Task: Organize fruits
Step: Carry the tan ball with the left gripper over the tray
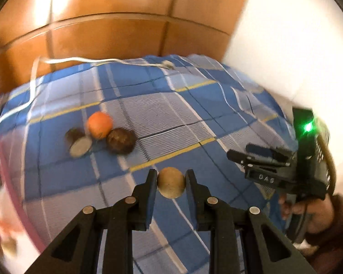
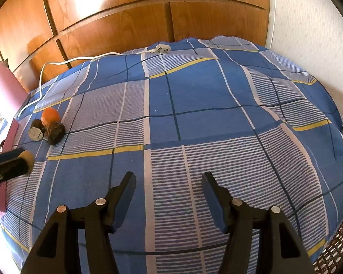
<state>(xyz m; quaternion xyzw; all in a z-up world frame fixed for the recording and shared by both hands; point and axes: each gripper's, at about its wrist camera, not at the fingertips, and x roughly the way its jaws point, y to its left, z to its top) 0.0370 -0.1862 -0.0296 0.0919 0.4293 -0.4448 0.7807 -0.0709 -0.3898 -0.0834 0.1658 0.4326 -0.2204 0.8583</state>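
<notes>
Round tan fruit [image 1: 171,182] in left tool [image 1: 171,183]

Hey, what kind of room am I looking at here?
Most likely a bedroom: a blue plaid bedsheet covers a soft, wrinkled surface like a bed, with wooden wardrobe doors right behind it and a white power cord trailing across the far edge.

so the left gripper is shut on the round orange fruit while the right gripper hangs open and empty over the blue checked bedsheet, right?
Not quite. The left gripper is shut on a round tan-brown fruit, as the left wrist view shows. The round orange fruit lies on the blue checked bedsheet beside two dark brown fruits. The right gripper does hang open and empty over the sheet.
</notes>
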